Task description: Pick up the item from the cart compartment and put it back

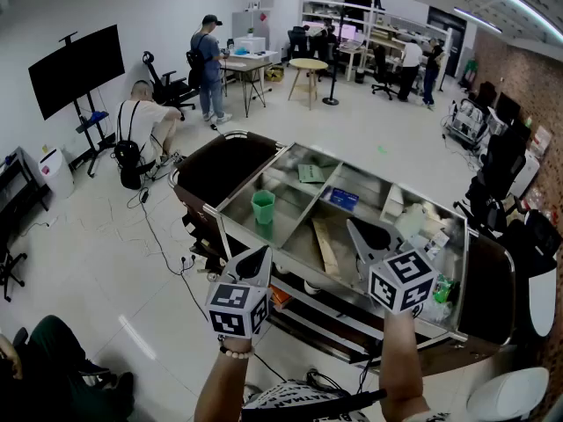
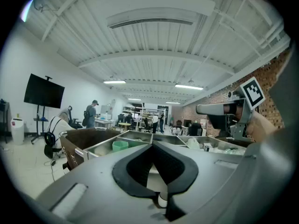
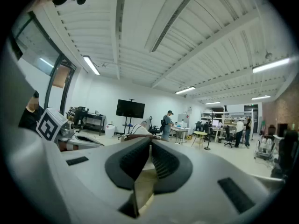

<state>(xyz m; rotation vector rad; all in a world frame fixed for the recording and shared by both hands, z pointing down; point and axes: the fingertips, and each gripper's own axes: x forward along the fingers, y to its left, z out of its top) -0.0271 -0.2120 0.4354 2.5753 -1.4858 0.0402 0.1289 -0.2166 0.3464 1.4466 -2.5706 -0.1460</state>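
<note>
Both sets of jaws are shut and empty. In the cart's [image 1: 295, 236] middle compartment lies a wooden strip [image 1: 325, 246], probably the target, pointing away from the person. The right hand-held gripper [image 1: 354, 229] hovers just beside it, and the left hand-held gripper [image 1: 262, 253] is farther off.

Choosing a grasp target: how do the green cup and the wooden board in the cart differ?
The green cup stands upright with its mouth up; the wooden board lies flat. The cup is short, round and green; the board is long, thin and tan. In the head view the cup is in the left compartment and the board in the middle one. Shared: both rest inside the steel cart, and neither is held.
</note>
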